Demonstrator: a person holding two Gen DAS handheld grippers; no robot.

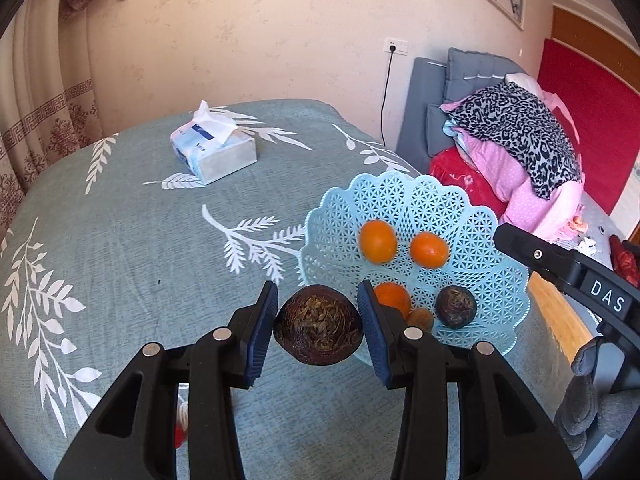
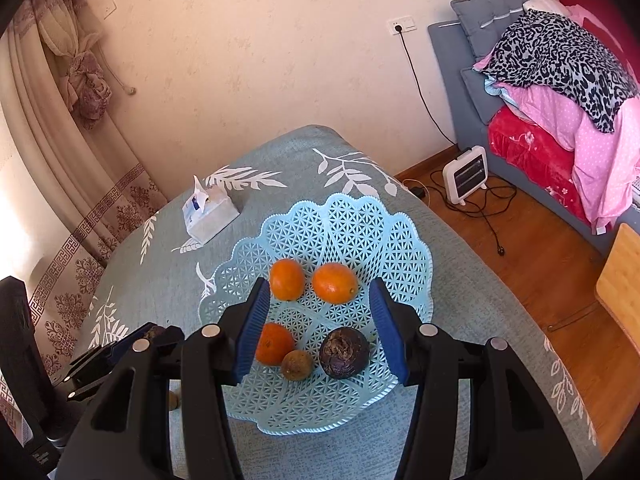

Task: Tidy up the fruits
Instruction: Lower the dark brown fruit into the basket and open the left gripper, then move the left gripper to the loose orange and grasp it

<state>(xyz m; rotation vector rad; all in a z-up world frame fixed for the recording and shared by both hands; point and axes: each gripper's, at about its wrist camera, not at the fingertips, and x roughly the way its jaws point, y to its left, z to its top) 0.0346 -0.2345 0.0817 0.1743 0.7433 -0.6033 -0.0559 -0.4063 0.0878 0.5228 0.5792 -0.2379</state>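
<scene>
My left gripper [image 1: 318,322] is shut on a dark purple wrinkled passion fruit [image 1: 319,330] and holds it above the tablecloth, just left of the light blue lattice basket [image 1: 420,200]. The basket holds three oranges [image 1: 378,241], a small brown fruit [image 1: 421,319] and another dark passion fruit [image 1: 455,306]. In the right wrist view my right gripper [image 2: 322,328] is open and empty above the basket [image 2: 352,216], with the oranges [image 2: 334,282], brown fruit [image 2: 297,365] and dark fruit [image 2: 344,353] between its fingers. The left gripper [image 2: 120,350] shows at lower left there.
A tissue box [image 1: 214,148] stands at the back of the teal leaf-print tablecloth [image 1: 120,248]. A small brown object [image 2: 173,401] lies on the cloth left of the basket. The table's right edge drops to a wooden floor with a heater [image 2: 466,175], cables and a bed.
</scene>
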